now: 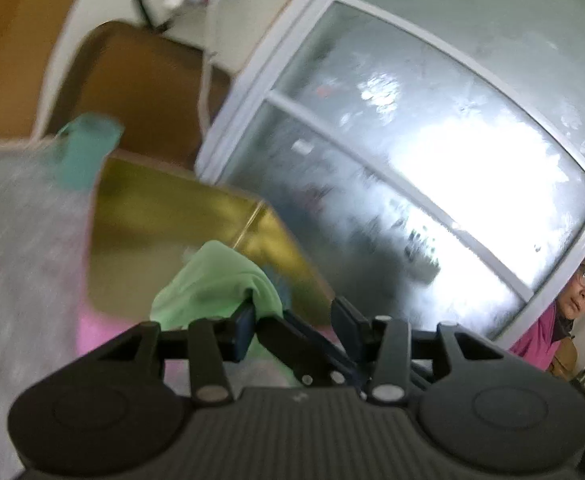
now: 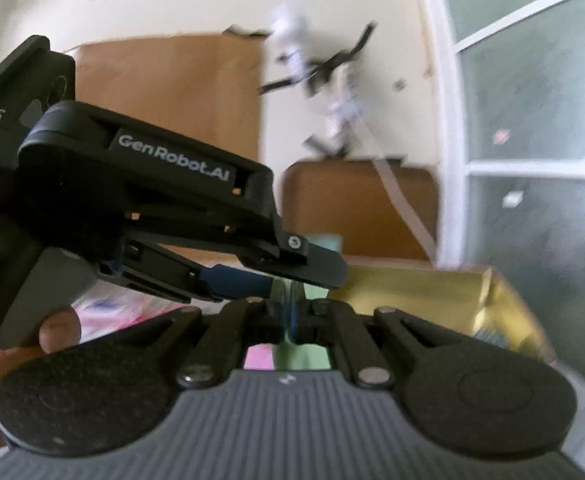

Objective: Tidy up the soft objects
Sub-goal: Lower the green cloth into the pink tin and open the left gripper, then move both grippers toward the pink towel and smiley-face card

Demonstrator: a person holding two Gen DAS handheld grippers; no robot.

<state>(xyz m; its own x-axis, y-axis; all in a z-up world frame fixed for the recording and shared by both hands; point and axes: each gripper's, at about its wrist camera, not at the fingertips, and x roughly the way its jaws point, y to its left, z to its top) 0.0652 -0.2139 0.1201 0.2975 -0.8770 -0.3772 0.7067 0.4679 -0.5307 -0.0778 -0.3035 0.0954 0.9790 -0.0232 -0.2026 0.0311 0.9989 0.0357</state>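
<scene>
**Green cloth pinched in front of the gold box**

Your right gripper [image 2: 290, 316] has its fingers pressed together on a fold of the green cloth [image 1: 212, 280]. The cloth is bunched against the near side of the gold box [image 1: 172, 216]. Blur and the cloth hide what the box holds, so you cannot tell its contents.

Your left gripper [image 1: 296, 324] is spread, with nothing between its fingers. It sits just beside the cloth, and the right gripper's finger crosses between its fingertips.

A pink item [image 1: 92, 334] shows under the cloth. At the left edge a grey-white fuzzy object [image 1: 24, 240] with a teal piece [image 1: 88, 148] crowds the box. A brown cardboard box [image 1: 140, 88] stands behind, against the wall, and a frosted glass door [image 1: 412, 140] is to the right. A person in glasses [image 1: 584, 288] looks in from the right edge.
</scene>
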